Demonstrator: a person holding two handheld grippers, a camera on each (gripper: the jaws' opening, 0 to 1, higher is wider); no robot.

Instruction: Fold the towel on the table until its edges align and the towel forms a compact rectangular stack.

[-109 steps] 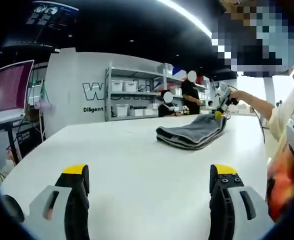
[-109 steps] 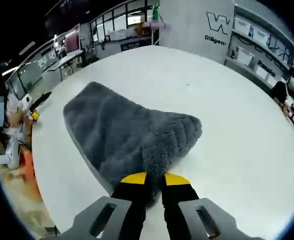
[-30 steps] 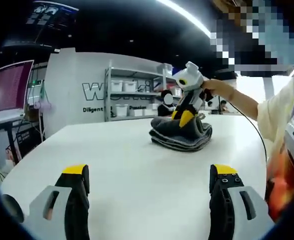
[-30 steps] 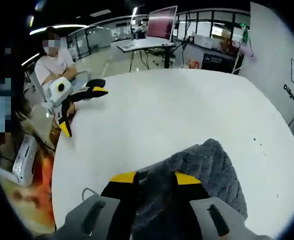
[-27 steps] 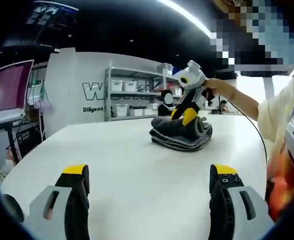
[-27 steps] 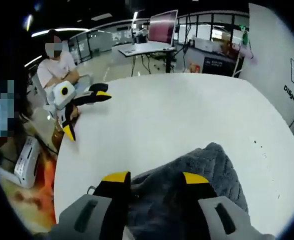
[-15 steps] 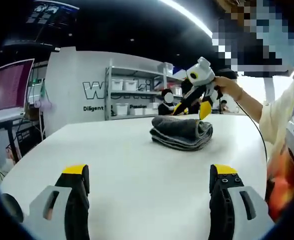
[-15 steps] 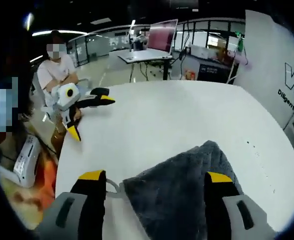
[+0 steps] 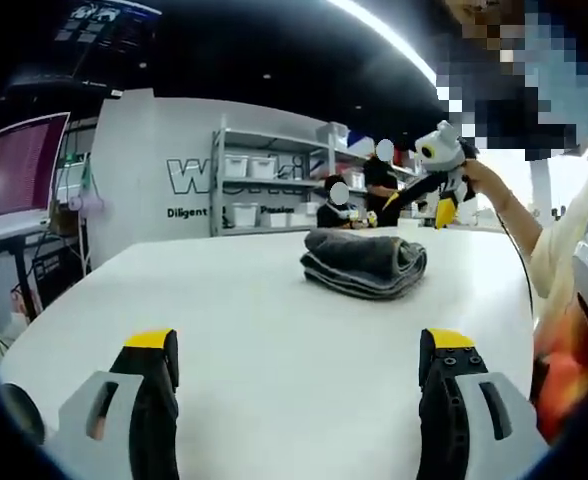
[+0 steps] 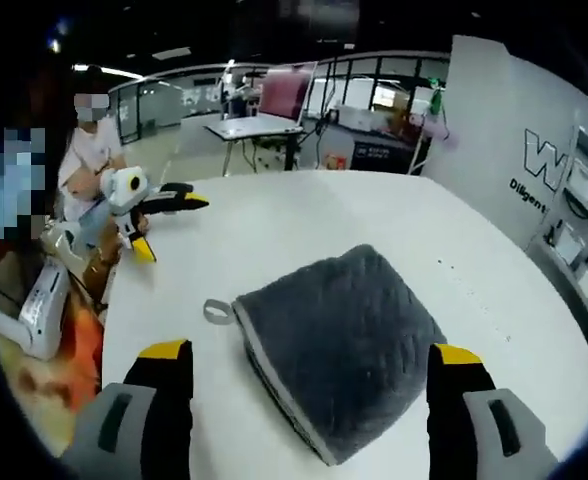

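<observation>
A: Since half a second back, right gripper [image 9: 436, 195] lifted off and pulled toward the far edge; towel [image 9: 364, 262] unchanged in place. Left gripper view first: left gripper [image 9: 299, 370] low over the near bench [image 9: 254, 330], fingers spread wide, nothing between them. Towel folded into a thick bundle, resting mid-bench, well apart from the left fingers.

B: Layer edges stacked but slightly uneven on the facing side. Judged close to done; if squaring needed, pinch all layers at one corner and slide, not lift, to avoid unrolling.

A: Right gripper view next: right gripper [image 10: 309, 385] above the towel [image 10: 334, 345], fingers released and wide, one either side, not touching cloth. Hanging loop [image 10: 217, 312] poking out at one corner. Left gripper [image 10: 139, 215] seen far off near the bench [image 10: 314, 220] edge.

B: Surface: plain white, smooth, likely low grip, so towel apt to skid under a sideways push. Room: shelving with white bins [image 9: 246, 190], lettered wall, desk with a pink screen [image 10: 284, 95], seated person [image 10: 89, 150] beyond the bench.
</observation>
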